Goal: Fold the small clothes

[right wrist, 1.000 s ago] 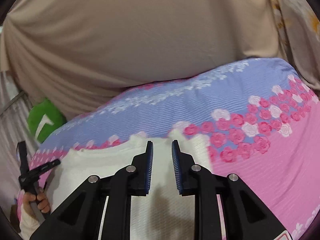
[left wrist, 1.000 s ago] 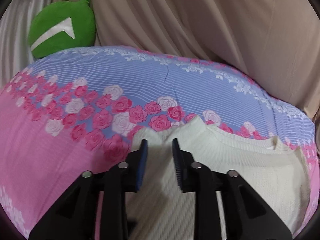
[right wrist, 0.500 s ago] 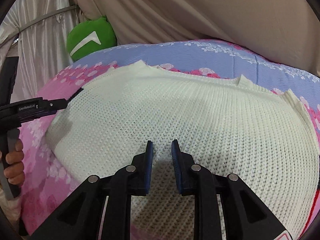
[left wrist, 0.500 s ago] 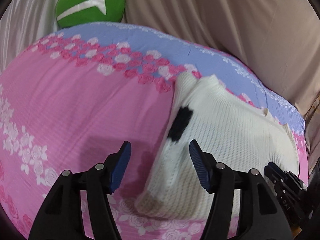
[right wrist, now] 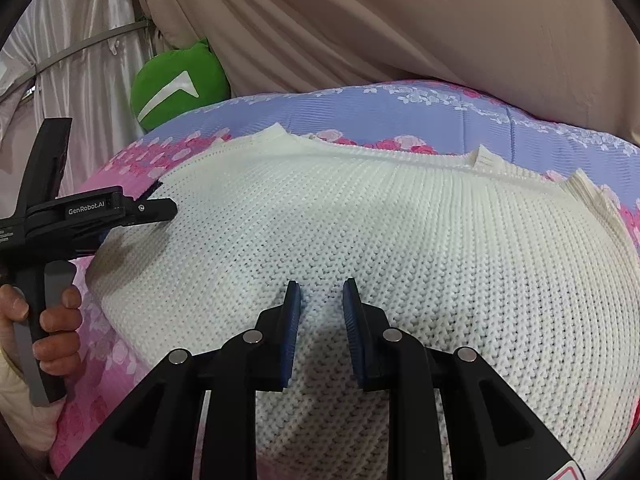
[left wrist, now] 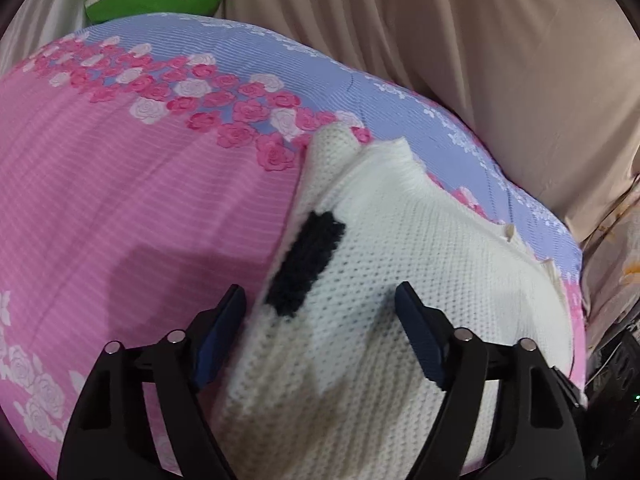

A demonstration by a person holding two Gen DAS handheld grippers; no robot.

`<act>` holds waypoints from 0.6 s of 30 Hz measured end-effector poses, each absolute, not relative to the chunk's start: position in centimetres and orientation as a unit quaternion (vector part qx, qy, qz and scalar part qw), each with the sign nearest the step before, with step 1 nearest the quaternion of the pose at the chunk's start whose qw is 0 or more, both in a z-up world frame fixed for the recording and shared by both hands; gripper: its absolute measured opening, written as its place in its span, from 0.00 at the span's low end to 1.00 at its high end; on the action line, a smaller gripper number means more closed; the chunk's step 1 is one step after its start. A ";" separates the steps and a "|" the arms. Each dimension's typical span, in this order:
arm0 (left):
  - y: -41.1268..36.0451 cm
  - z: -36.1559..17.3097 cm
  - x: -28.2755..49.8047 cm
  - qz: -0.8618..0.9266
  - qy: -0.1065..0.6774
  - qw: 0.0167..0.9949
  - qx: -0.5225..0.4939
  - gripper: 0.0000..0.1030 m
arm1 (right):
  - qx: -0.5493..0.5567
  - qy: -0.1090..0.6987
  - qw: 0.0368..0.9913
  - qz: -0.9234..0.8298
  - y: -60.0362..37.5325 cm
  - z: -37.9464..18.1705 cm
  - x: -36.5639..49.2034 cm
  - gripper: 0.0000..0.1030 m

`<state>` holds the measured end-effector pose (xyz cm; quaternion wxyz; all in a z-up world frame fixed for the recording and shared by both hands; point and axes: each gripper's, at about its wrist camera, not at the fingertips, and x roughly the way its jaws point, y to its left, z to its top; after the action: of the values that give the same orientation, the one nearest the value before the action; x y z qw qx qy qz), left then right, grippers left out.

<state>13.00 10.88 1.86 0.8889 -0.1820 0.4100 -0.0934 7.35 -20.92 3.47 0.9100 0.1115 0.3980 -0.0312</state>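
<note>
Left wrist view: left gripper is tilted down over the left edge of a cream knit sweater. Its jaws have just been opening and now stand wide, straddling the sweater's edge w/o pressing on it; a black patch in the knit sits just ahead, between the fingers.

Right wrist view: right gripper hovers over the middle of the sweater. Fingers are close together w/ a narrow gap, nothing pinched; knit shows through the gap. Can't tell if the tips touch the fabric.

Where the garment is: spread on a pink & blue floral bedsheet, near the blue band at the far side. A green plush cushion sits at the far corner & a beige curtain hangs behind. Person's hand on the left gripper's handle shows at the left of the right wrist view.

Progress, as I read it: early-to-mid. Sweater looks laid out broad & fairly flat. Left edge shows a doubled layer, so maybe one side or sleeve is already turned in, not sure. No compact folded bundle yet. Prob. left: bring in the sides, fold bottom to top, smooth it. Neither gripper holds cloth, so a fresh grab is needed first.
</note>
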 end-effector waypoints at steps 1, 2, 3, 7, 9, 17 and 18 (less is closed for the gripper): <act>10.7 1.9 13.1 -0.096 0.413 0.887 -0.182 0.65 | 0.112 0.398 0.910 -0.032 -20.9 3.5 7.4 0.21; 10.6 1.9 13.1 -0.094 0.413 0.888 -0.180 0.60 | 0.111 0.397 0.910 -0.034 -20.8 3.5 7.3 0.21; 10.5 1.9 13.1 -0.096 0.416 0.886 -0.180 0.55 | 0.109 0.397 0.911 -0.034 -20.9 3.5 7.3 0.21; 10.1 3.0 13.0 -0.101 0.422 0.882 -0.186 0.24 | 0.111 0.395 0.911 -0.039 -20.9 3.5 7.2 0.21; 9.4 4.3 12.7 -0.103 0.416 0.887 -0.172 0.22 | 0.116 0.394 0.911 -0.038 -21.1 3.5 7.2 0.21; 3.9 9.7 10.6 -0.135 0.379 0.908 -0.115 0.20 | 0.124 0.390 0.911 -0.042 -20.9 3.6 6.9 0.21; 3.0 10.3 10.4 -0.141 0.375 0.910 -0.107 0.20 | 0.126 0.389 0.912 -0.043 -21.0 3.6 6.8 0.21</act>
<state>10.39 3.05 10.30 0.9099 -0.1066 0.3751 -0.1414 6.82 -20.98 3.64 0.9116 0.1260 0.3888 -0.0429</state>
